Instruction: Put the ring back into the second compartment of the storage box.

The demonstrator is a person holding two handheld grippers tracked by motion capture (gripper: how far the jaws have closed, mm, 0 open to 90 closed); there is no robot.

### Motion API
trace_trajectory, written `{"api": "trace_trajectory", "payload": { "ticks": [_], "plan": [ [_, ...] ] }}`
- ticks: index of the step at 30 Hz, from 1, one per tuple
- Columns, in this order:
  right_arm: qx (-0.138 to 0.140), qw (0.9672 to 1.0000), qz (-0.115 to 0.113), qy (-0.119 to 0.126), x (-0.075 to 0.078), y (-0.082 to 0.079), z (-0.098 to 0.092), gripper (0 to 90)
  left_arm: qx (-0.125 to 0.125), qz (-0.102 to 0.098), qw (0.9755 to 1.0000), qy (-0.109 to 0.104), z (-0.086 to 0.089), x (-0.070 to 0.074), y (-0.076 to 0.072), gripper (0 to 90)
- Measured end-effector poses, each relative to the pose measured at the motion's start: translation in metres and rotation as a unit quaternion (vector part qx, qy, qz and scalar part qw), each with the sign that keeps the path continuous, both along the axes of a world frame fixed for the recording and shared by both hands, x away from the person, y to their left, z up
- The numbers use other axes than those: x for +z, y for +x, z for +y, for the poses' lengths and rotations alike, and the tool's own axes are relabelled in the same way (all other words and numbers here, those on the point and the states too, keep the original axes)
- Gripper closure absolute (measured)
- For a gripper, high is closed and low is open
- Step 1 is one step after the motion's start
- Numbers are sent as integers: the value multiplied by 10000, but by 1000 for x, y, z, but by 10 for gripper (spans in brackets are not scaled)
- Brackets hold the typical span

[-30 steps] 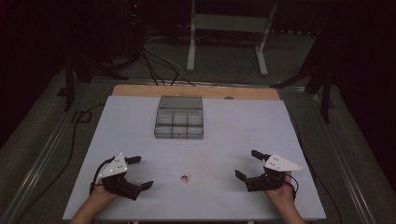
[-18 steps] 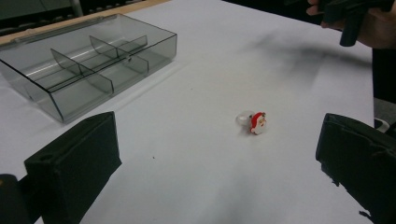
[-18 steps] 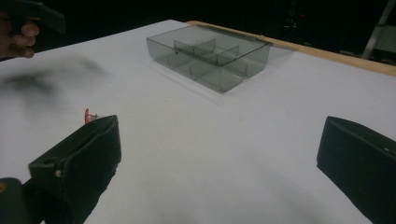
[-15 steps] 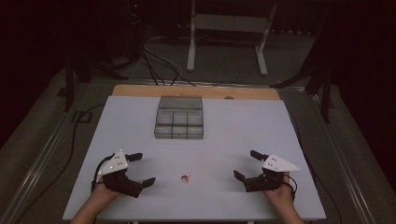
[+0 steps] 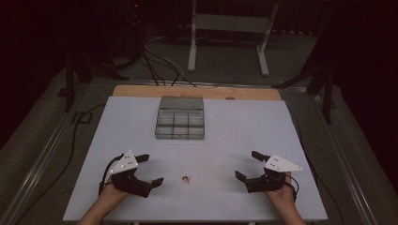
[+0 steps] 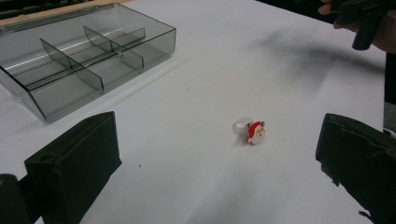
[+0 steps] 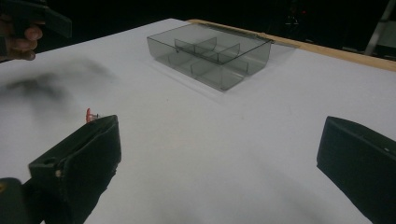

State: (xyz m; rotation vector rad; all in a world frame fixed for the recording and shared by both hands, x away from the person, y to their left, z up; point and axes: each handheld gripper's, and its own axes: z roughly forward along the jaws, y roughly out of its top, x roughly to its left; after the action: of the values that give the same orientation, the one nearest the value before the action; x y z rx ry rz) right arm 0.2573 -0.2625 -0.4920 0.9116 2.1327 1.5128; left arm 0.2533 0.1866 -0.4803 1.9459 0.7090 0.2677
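Note:
A small clear ring with a red Santa head (image 5: pixel 187 178) lies on the white table (image 5: pixel 234 131) near the front edge, between my two grippers. In the left gripper view the Santa ring (image 6: pixel 254 132) sits just ahead of my left gripper (image 6: pixel 215 177), whose jaws stand wide apart with nothing between them. From above, that left gripper (image 5: pixel 152 168) is a short way left of the ring. My right gripper (image 5: pixel 245 164) is open and empty, farther off to the ring's right. In the right gripper view the ring (image 7: pixel 89 114) peeks over the left jaw.
A smoky clear box with several empty compartments (image 5: pixel 180 124) sits at the table's middle back, also seen as the box (image 6: pixel 84 60) and the box (image 7: pixel 210 53). A wooden strip (image 5: pixel 197 91) runs along the far edge. Cables and stands lie on the floor beyond.
My left gripper has crept slightly to the right, toward the ring. The right gripper has hardly moved, and both have stayed open.

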Motion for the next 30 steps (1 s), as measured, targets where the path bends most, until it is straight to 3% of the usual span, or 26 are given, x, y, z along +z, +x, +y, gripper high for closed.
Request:
{"api": "trace_trajectory", "payload": {
  "ticks": [5,12,20,30],
  "plan": [
    [15,10000,-12,30,1,0,-1,0,42,36,10000,77,-9,-2,0,9],
    [14,10000,-10,21,1,-1,-1,0,132,137,9998,-75,-17,-6,-1,9],
    [0,10000,9,23,1,-1,-1,0,152,190,9997,3,-24,-9,-2,9],
    [-5,10000,6,9,1,-1,-1,0,443,93,9989,146,-41,-9,-9,9]
  ]
}}
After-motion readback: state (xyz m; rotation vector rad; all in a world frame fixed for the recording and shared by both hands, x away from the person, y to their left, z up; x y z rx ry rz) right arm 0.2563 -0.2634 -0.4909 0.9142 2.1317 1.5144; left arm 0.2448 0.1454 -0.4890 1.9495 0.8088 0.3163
